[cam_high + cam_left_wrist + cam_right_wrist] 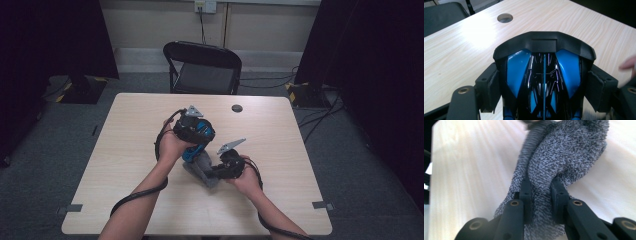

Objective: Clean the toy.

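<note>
A glossy blue and black plastic object stands upright between the jaws of my left gripper, whose pads press on both of its sides. From above, the left gripper points down at that blue object in the middle of the table. A grey fuzzy cloth hangs bunched between the jaws of my right gripper, which is shut on it. The cloth lies against the base of the blue object, with the right gripper at its right.
The light wooden table has a round cable hole near its far edge, also seen as the cable hole. A black folding chair stands behind the table. A fingertip shows at the right.
</note>
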Demonstrator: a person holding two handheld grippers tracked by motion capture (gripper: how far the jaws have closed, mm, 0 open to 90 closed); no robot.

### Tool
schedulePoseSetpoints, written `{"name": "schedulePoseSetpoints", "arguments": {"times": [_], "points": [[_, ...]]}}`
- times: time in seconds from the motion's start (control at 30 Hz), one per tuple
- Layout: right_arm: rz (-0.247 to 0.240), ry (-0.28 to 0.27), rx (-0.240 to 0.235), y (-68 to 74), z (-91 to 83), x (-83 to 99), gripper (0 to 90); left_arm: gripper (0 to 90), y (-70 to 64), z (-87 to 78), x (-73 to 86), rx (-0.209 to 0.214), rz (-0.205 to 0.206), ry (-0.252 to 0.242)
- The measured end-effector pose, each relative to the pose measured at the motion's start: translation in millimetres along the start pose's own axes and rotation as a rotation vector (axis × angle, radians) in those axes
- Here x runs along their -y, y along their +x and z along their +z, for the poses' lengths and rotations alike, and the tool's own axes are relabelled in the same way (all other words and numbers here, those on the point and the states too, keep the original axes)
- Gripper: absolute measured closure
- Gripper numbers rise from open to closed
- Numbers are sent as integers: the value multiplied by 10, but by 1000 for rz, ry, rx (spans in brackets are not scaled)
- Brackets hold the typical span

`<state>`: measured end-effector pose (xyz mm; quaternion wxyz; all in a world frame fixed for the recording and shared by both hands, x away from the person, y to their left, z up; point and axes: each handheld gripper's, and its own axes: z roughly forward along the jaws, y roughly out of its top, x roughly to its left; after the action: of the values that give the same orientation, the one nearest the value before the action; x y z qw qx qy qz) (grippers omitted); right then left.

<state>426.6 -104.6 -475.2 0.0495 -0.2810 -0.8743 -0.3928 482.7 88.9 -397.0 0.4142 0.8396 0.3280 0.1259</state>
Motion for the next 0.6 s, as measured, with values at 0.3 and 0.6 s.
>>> {"name": "schedulePoseSetpoints", "arguments": {"times": [0.3,0.6], "points": [[33,-18,91,-227,-334,-33,752,253,59,-64,127,-2,0,22],[55,-42,142,-346,-555,-92,753,253,70,-85,238,3,5,46]]}}
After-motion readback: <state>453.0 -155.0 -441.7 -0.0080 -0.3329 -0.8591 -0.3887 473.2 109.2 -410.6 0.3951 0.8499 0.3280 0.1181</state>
